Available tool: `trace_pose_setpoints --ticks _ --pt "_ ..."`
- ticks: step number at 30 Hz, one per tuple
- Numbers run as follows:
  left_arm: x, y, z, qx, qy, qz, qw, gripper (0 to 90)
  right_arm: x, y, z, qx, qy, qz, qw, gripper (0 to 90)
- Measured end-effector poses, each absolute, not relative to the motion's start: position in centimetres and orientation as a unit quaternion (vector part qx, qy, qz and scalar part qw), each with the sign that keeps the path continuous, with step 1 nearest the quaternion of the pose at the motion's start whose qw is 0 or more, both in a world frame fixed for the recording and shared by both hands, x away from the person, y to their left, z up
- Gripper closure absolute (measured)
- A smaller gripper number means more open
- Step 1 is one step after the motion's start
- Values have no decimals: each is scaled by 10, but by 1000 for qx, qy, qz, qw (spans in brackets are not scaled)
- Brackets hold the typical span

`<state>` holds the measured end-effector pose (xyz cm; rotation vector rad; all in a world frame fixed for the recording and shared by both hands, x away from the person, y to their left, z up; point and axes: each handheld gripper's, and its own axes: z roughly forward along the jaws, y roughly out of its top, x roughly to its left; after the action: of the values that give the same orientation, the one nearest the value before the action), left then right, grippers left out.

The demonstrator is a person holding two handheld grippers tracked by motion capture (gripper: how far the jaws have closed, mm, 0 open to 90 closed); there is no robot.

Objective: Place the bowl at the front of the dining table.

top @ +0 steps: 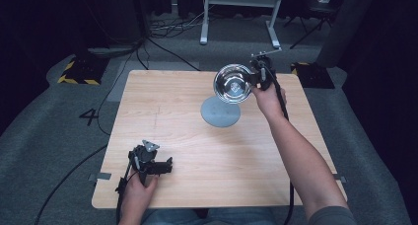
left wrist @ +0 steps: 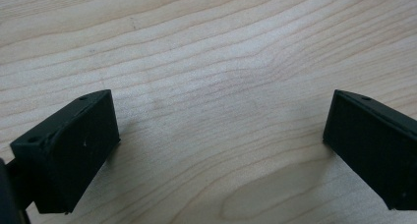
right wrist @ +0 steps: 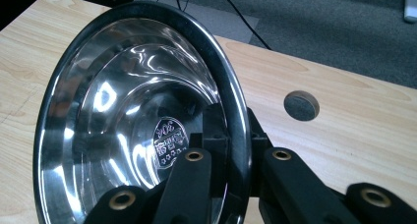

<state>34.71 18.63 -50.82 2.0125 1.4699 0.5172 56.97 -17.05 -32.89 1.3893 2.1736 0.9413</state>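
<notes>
Currently my right tool [top: 255, 78] pinches the bowl [top: 232, 83] by its rim, tilted in the air above the grey disc [top: 221, 111], far side of the tabletop [top: 167, 116]. Left tool [top: 166, 167] rests wide, empty.

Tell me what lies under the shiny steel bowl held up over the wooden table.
Below the shiny steel bowl, gripped at its rim by the right gripper, a round grey disc lies on the wooden table. The bowl covers the disc's far edge.
</notes>
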Motion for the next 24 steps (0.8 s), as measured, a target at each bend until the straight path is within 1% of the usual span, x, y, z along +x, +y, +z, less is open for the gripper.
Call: trace_pose_setpoints --ticks 10,13,19,24 --pt "346 185 -508 751 558 195 294 5 587 -151 -336 499 780 327 186 856" --pt "346 185 -508 751 559 195 292 4 591 -148 -339 500 782 323 186 856" --pt "346 185 -508 750 560 196 293 5 602 -142 -350 511 781 316 171 856" --pt "346 185 -508 749 561 197 293 4 605 -139 -355 513 782 311 168 856"
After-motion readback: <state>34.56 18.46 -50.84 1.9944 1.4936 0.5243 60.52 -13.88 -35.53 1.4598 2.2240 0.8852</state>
